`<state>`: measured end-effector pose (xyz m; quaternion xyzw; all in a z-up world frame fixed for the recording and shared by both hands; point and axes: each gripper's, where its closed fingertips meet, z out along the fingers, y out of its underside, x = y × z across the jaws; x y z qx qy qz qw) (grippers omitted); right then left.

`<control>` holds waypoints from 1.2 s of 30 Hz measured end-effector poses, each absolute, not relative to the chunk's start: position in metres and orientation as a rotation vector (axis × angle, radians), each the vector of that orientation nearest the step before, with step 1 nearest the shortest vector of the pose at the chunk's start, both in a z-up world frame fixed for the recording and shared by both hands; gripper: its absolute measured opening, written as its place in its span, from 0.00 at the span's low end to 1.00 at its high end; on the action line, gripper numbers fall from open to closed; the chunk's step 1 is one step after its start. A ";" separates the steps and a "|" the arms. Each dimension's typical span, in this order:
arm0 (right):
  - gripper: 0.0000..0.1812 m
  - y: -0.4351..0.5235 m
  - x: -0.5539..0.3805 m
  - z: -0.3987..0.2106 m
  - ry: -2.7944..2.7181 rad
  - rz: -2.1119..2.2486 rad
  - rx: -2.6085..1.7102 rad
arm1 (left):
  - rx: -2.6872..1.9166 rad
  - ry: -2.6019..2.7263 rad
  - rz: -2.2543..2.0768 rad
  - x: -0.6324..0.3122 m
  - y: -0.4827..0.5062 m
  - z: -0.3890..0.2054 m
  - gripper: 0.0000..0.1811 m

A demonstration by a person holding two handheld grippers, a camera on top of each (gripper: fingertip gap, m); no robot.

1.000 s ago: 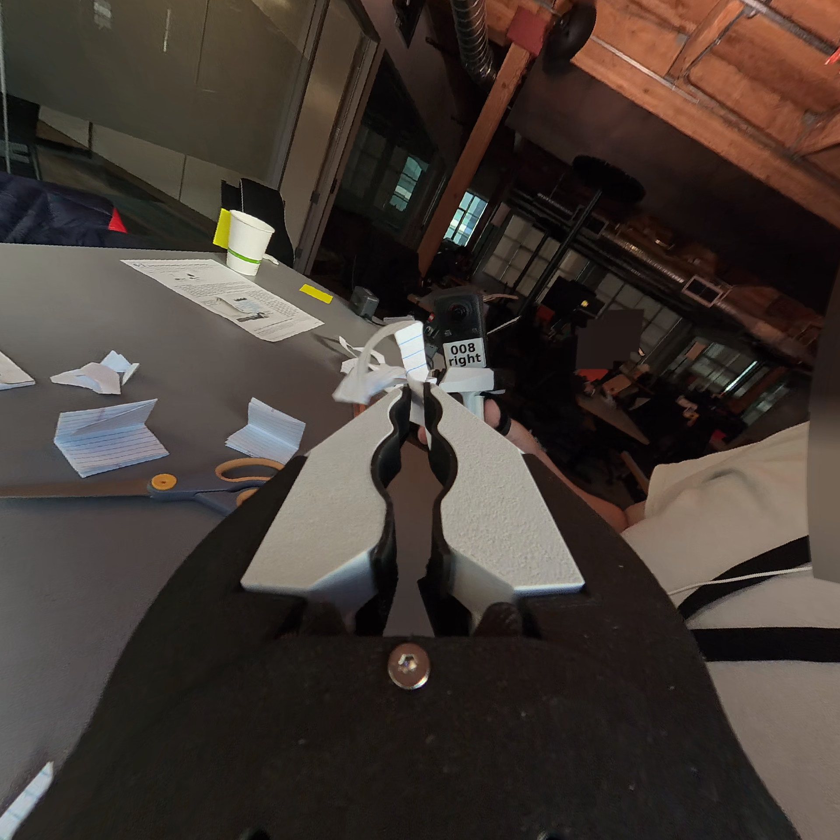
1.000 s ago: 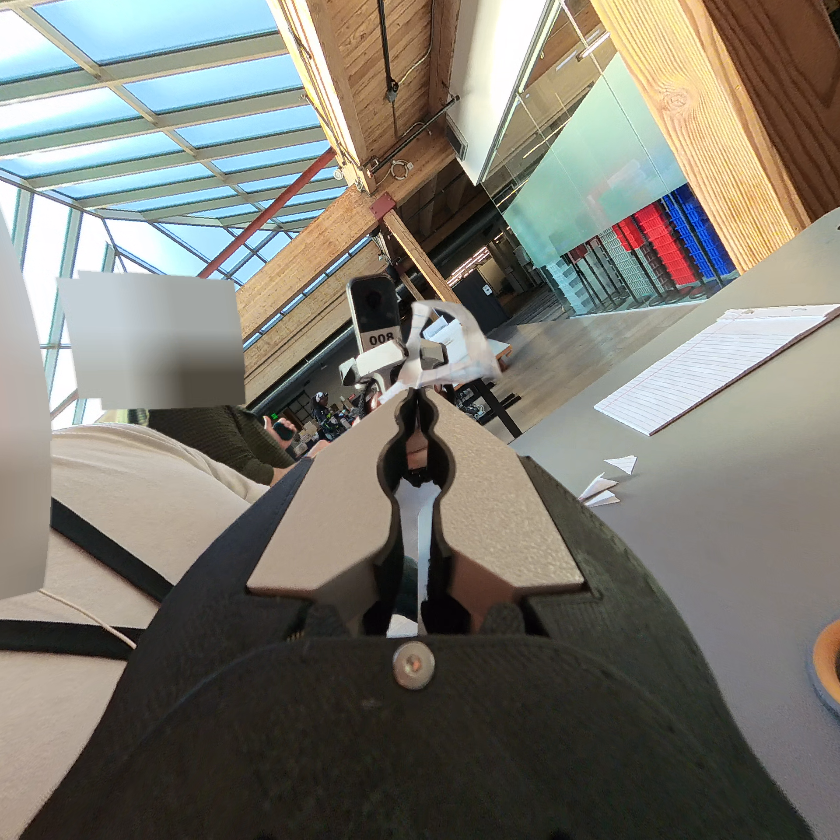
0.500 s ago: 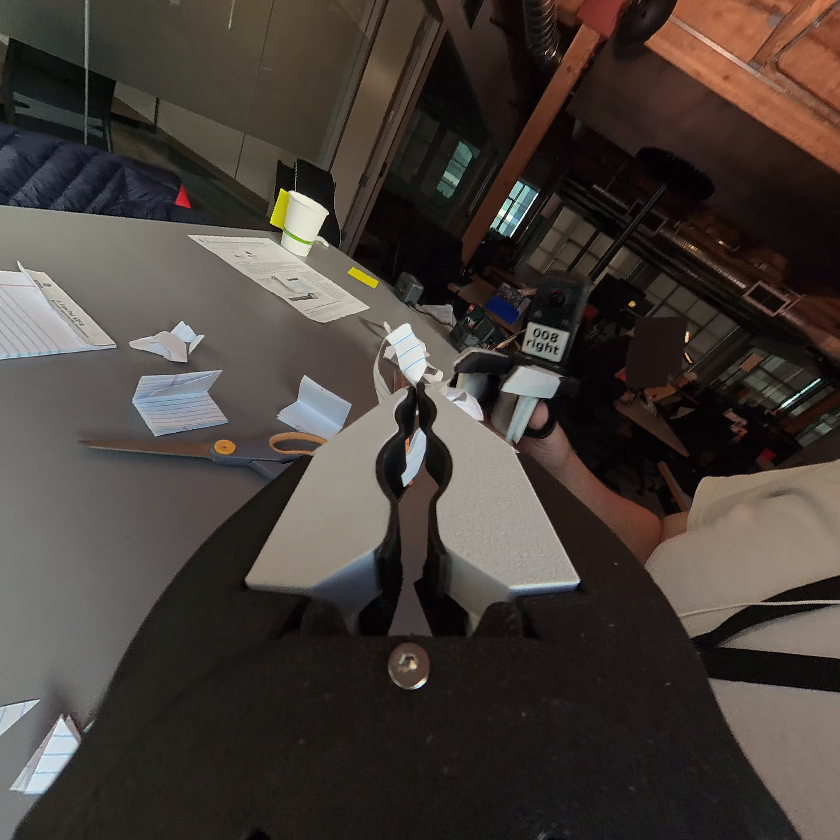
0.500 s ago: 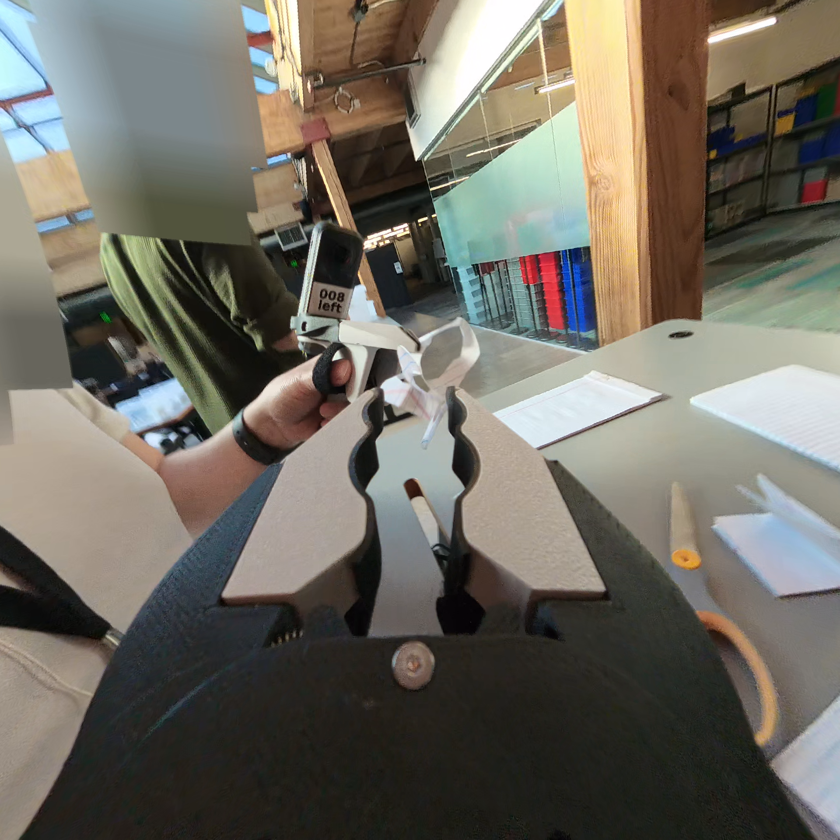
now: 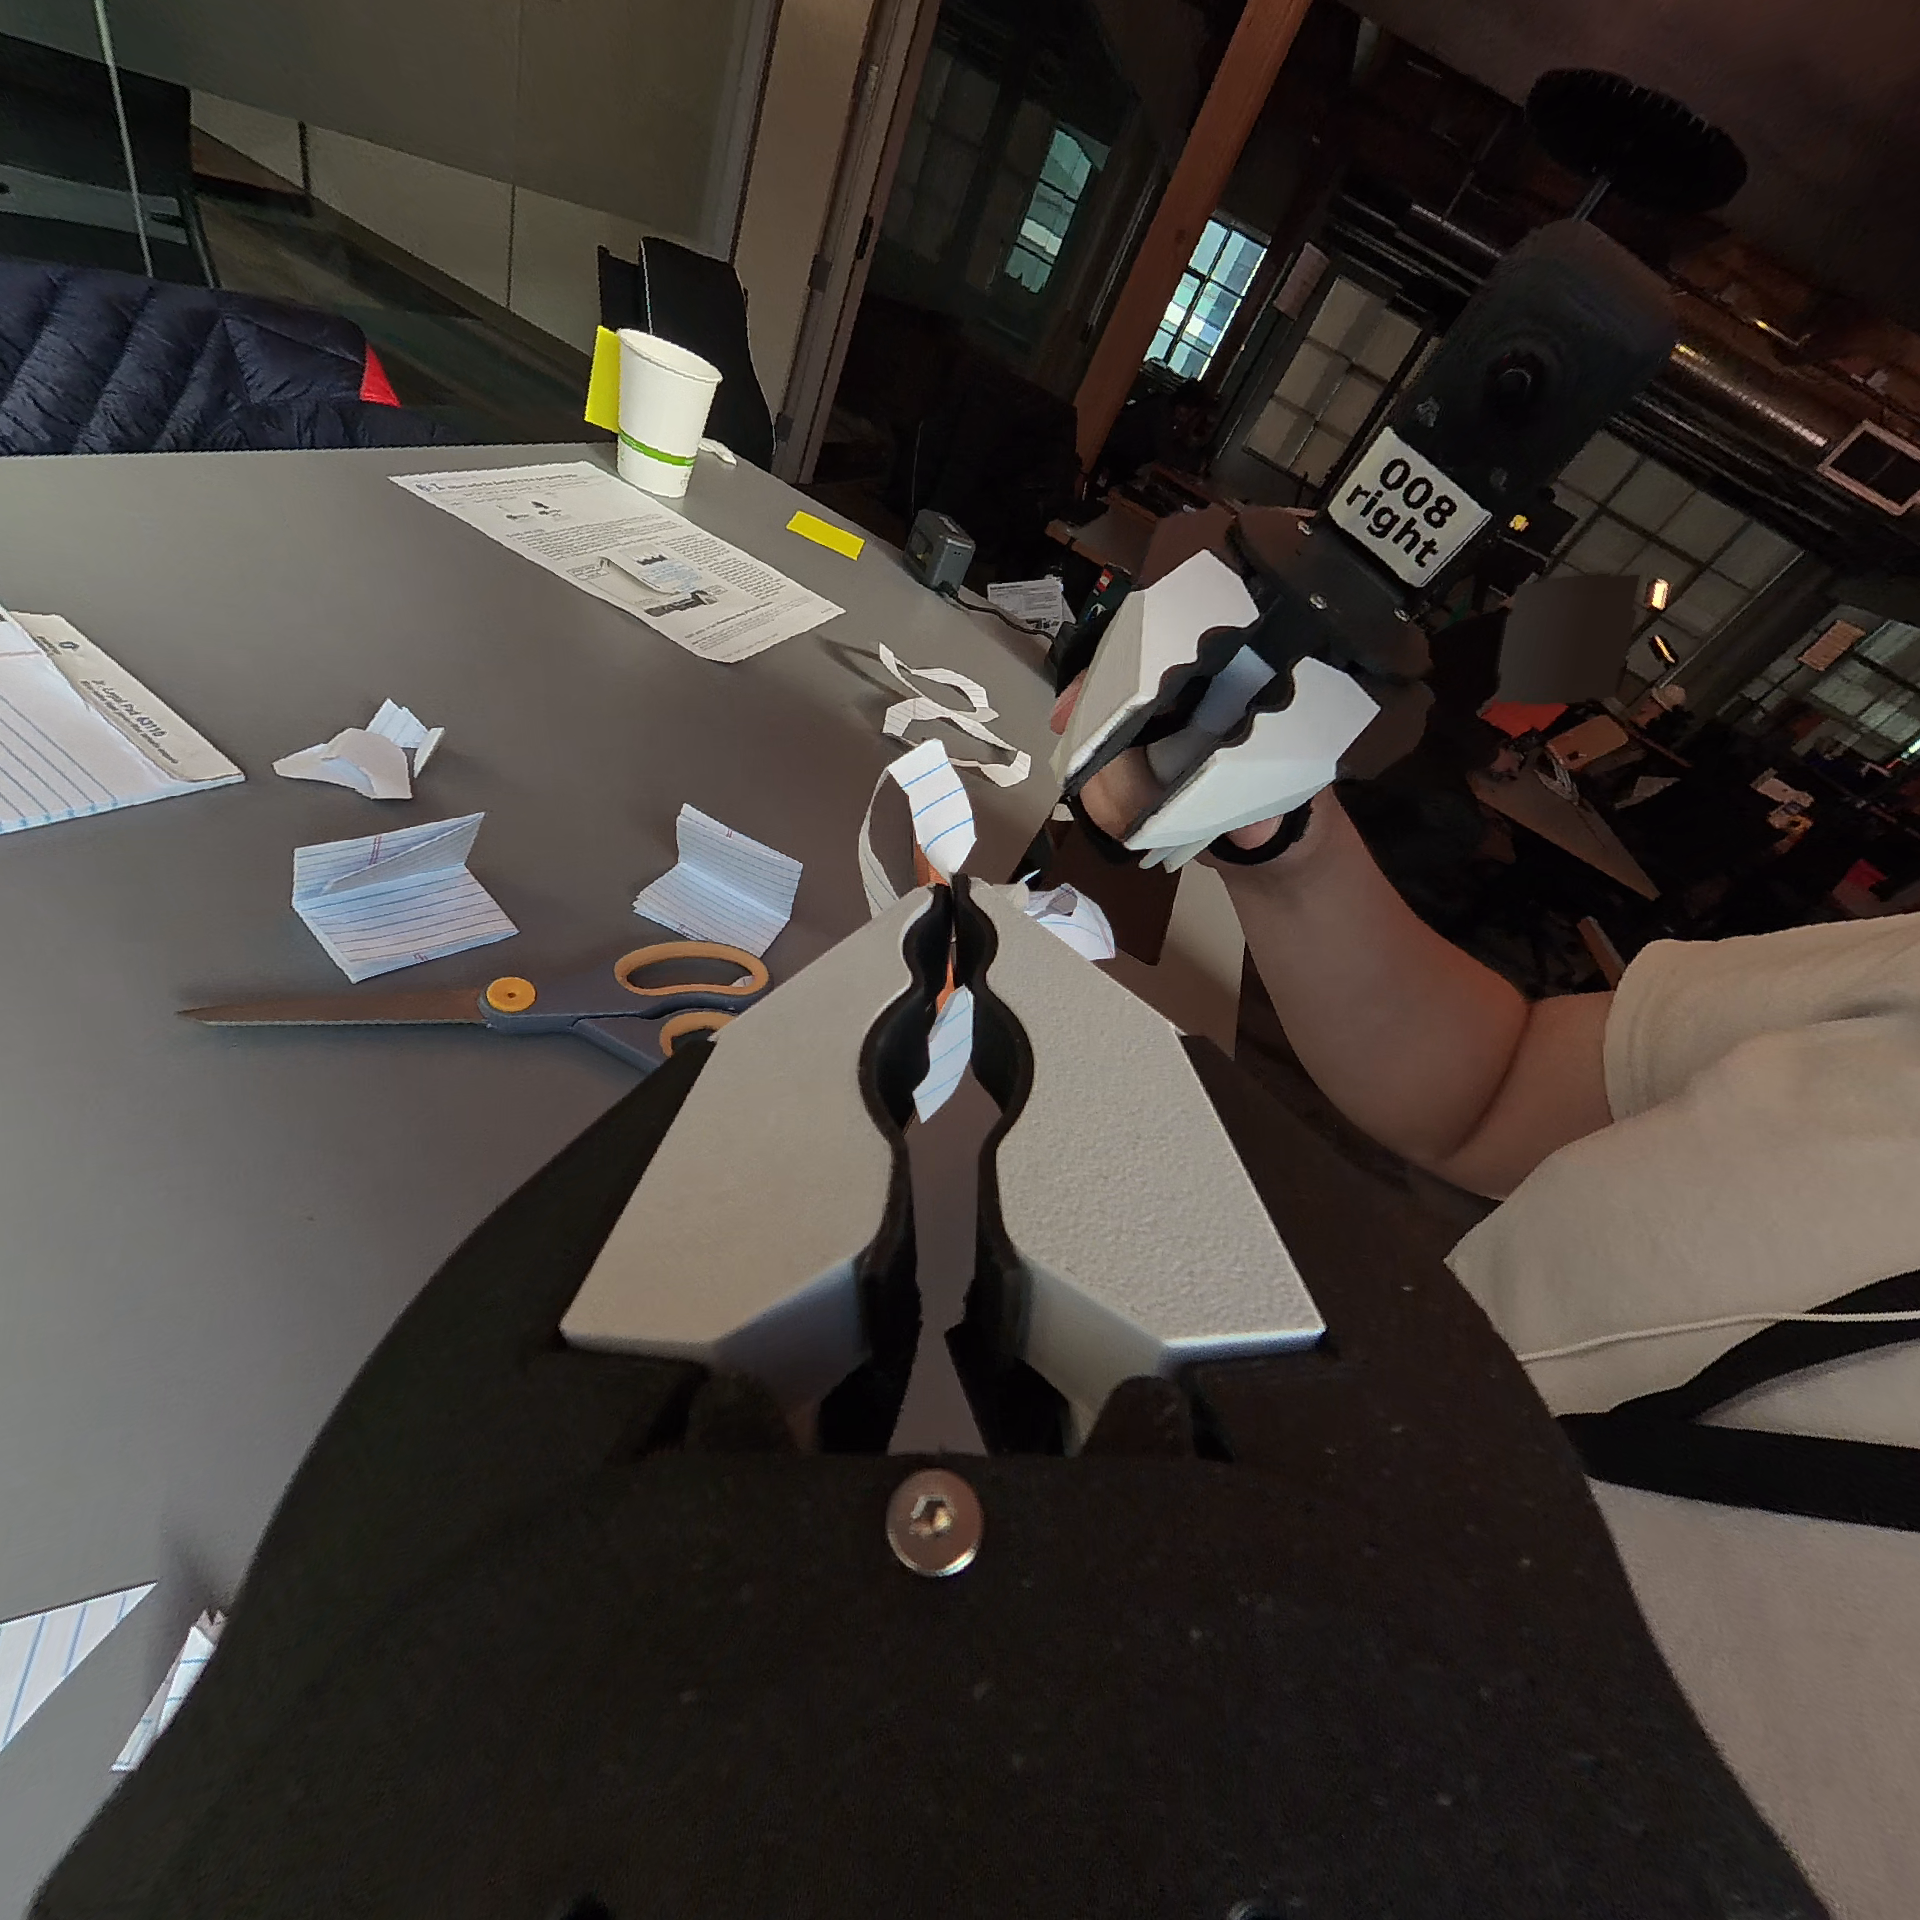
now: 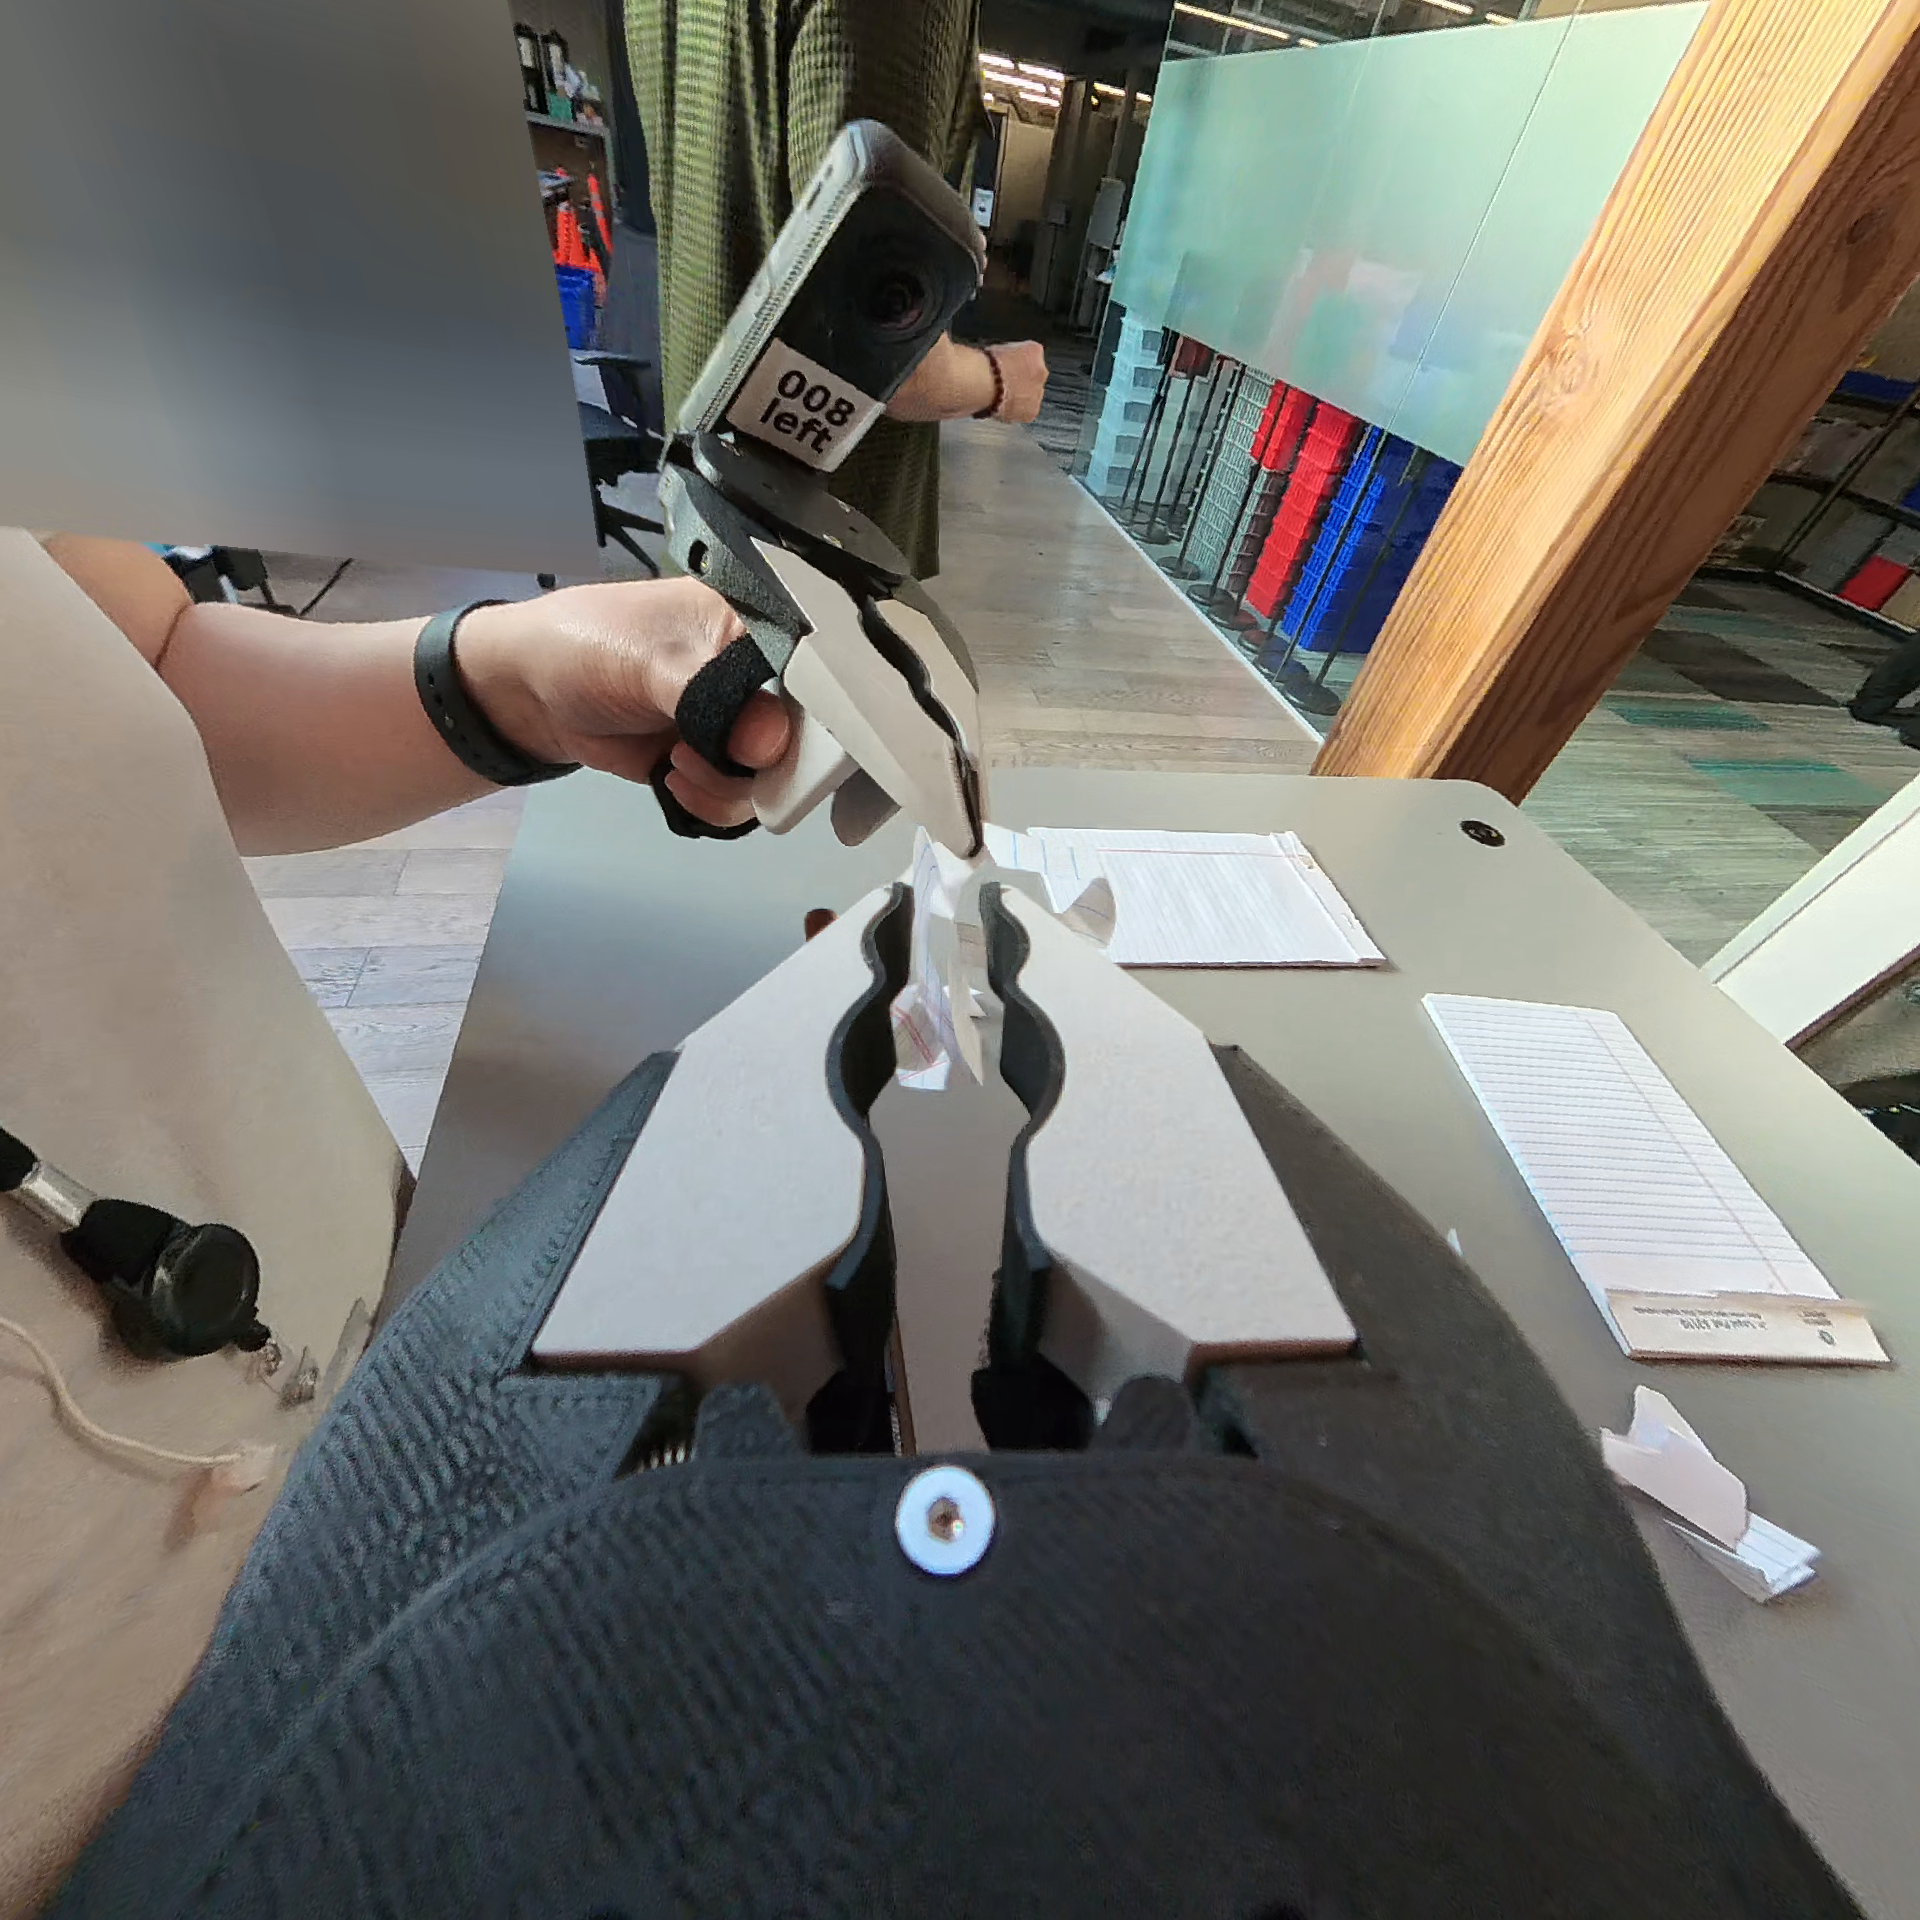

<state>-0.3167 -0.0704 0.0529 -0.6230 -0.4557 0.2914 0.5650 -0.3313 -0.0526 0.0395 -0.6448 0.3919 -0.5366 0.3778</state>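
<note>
My left gripper (image 5: 953, 891) is shut on a cut piece of white lined paper (image 5: 932, 808), with curled strips sticking out past its tips above the grey table (image 5: 312, 1195). In the right wrist view the left gripper (image 6: 966, 831) points down and the paper (image 6: 935, 997) hangs from it between my right gripper's (image 6: 948, 906) open fingers, near their tips. I cannot tell whether the fingers touch it. In the left wrist view the right gripper (image 5: 1107, 790) is open and empty, up and to the right of the left one.
Orange-handled scissors (image 5: 582, 1013) lie left of the left gripper, with folded lined sheets (image 5: 395, 904) beside them. A paper cup (image 5: 665, 410) and printed sheet (image 5: 623, 556) sit farther back. Lined pads (image 6: 1621, 1153) and a crumpled scrap (image 6: 1704, 1507) lie on the right. A person stands behind. My left and right fingertips are right by each other. Left tips and right tips are each some 35 cm from the crumpled scrap (image 6: 1704, 1507). The left camera catches it too, in the left wrist view (image 5: 385, 758).
The right gripper has let go of the paper, opened and drawn apart from the left one. Both grippers have tilted down toward the table. The left gripper still holds the paper.
</note>
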 end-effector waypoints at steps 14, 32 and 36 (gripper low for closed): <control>0.00 -0.060 -0.323 0.026 -1.147 0.682 -1.622 | -1.626 1.044 -1.375 -0.327 -0.059 0.042 0.00; 0.00 -0.028 -0.241 0.087 -0.468 1.202 -1.451 | -1.465 0.884 -1.667 -0.370 -0.049 0.080 0.00; 0.00 -0.018 -0.231 0.079 -0.279 1.384 -1.460 | -1.634 0.946 -1.444 -0.361 -0.027 0.037 0.00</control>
